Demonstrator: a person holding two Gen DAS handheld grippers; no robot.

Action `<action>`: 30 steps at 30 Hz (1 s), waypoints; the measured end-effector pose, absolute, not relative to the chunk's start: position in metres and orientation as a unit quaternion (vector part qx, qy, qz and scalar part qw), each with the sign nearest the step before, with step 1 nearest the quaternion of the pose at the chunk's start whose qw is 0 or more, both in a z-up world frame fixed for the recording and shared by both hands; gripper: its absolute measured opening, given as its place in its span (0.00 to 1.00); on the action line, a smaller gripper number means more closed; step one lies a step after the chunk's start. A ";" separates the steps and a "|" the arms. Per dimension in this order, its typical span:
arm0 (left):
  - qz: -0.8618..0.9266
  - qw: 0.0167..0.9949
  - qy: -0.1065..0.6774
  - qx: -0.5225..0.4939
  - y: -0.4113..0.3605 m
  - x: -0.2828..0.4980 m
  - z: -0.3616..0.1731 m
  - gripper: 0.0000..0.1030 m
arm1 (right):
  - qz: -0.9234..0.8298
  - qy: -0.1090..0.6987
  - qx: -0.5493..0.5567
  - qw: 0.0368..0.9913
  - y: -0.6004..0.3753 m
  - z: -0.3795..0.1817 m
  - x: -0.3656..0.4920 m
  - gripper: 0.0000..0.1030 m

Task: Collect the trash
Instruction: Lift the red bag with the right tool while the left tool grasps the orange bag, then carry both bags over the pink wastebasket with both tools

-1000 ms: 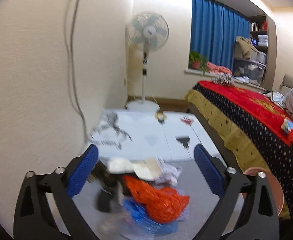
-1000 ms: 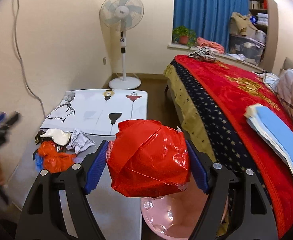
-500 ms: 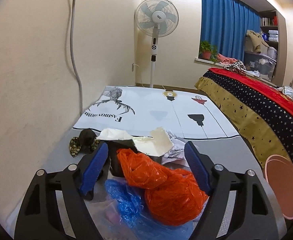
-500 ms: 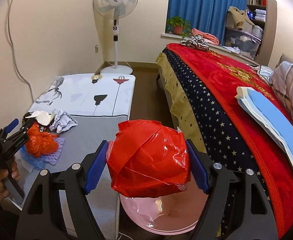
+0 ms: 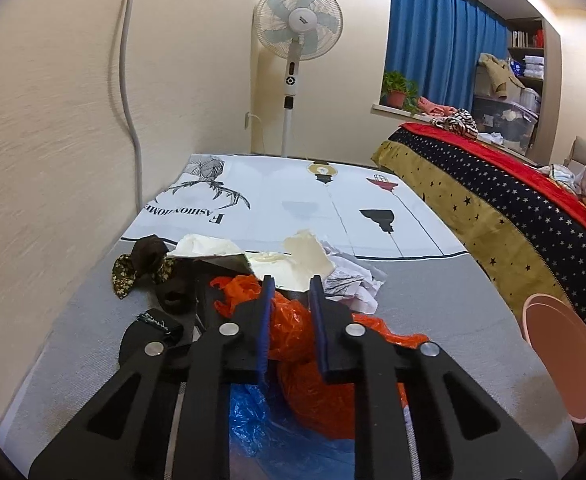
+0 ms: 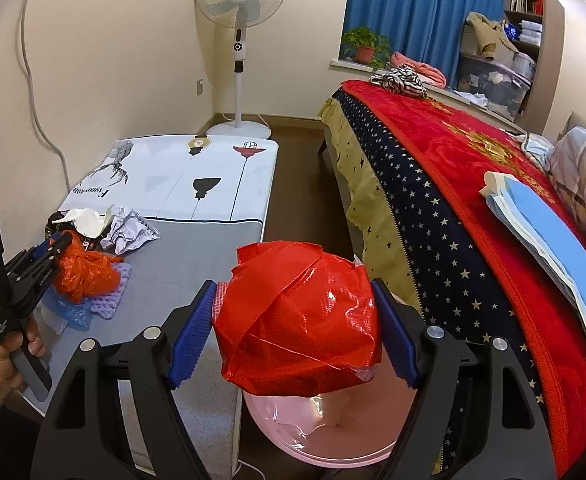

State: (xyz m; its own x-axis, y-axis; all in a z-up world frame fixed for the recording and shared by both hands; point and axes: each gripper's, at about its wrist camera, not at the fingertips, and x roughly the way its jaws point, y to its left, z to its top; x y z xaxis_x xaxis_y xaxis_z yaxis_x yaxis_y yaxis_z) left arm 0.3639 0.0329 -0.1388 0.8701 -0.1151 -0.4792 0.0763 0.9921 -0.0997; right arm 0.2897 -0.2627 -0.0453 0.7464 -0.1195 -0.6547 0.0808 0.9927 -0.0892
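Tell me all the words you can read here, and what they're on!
"FASHION HOME": printed on the white table cover, seen upside down; the last letters are cut off.
Fan hub label: too small to read.
Left gripper handle print: too blurred to read.

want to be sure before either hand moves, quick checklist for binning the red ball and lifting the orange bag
1. Right gripper clamped on red foil ball: ok.
2. Ball above pink bin: ok.
3. Left gripper closed on orange plastic bag: ok.
4. Bag free of blue plastic underneath: cannot tell.
5. Crumpled paper and white tissue collected: not ok, both lie on the table.
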 end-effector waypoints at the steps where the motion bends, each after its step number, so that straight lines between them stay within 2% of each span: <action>1: -0.050 0.967 0.249 -0.036 0.033 0.363 -0.139 0.15 | -0.054 0.352 -0.027 0.934 -0.263 -0.045 0.290 0.73; 7: -0.059 0.966 0.245 -0.056 0.040 0.360 -0.123 0.13 | -0.056 0.350 -0.030 0.935 -0.263 -0.045 0.288 0.73; 20: -0.084 0.979 0.163 -0.088 0.073 0.327 -0.022 0.13 | -0.043 0.338 -0.024 0.940 -0.265 -0.038 0.284 0.73; 30: -0.119 0.983 0.134 -0.047 0.040 0.293 0.039 0.13 | -0.024 0.304 -0.005 0.952 -0.261 -0.016 0.269 0.73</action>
State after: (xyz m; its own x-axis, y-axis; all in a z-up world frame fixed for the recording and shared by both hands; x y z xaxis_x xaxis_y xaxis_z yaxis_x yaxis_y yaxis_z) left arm 0.2927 0.0398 0.0390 0.9357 -0.2474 -0.2515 0.2221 0.9670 -0.1252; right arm 0.2692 -0.2611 -0.0162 0.8136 -0.0486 -0.5793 0.0424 0.9988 -0.0243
